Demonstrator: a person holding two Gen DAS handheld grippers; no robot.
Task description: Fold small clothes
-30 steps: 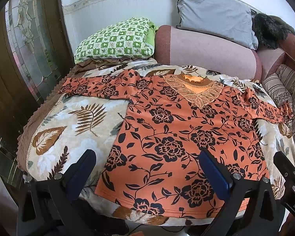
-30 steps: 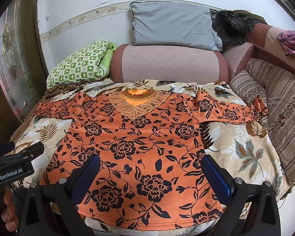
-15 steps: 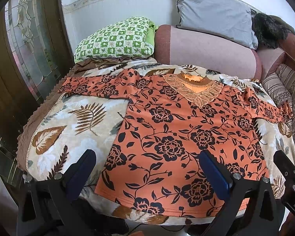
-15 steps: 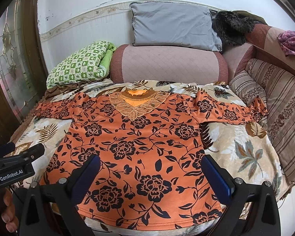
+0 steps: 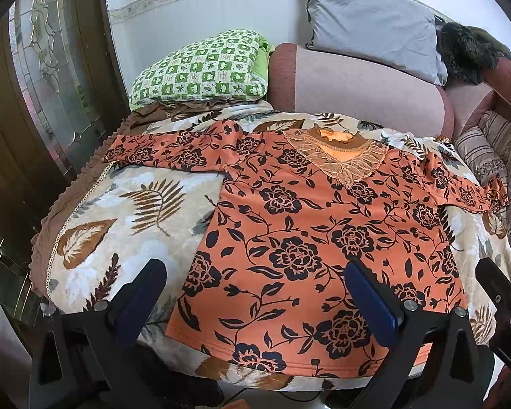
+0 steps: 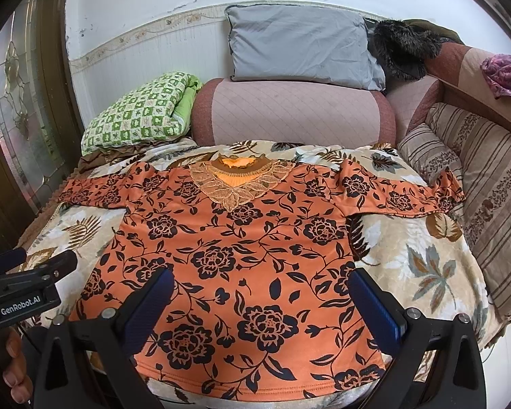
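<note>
The orange long-sleeved top with black flowers (image 6: 242, 255) lies flat on the leaf-patterned cream blanket (image 6: 426, 259), hem nearest both tools. The left gripper (image 5: 255, 293) and right gripper (image 6: 260, 301) hover released, grasping nothing. The slippery-looking knit may bunch or slide off the blanket's near edge if only one layer gets pinched.

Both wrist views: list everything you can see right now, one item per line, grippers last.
Orange black-floral long-sleeved top: one, spread flat, sleeves out, on the blanket.
Beige leaf-print blanket: one, under the top.
Green checked folded quilt: one, back left.
Grey pillow: one, atop the pink backrest.
Pink quilted backrest cushion: one, behind the top.
Striped brown cushions: two, right side.
Dark fur garment: one, back right.
Magenta cloth: one, far right.
Left gripper: black, blue pads, open, over the hem.
Right gripper: same, open, over the hem.
</note>
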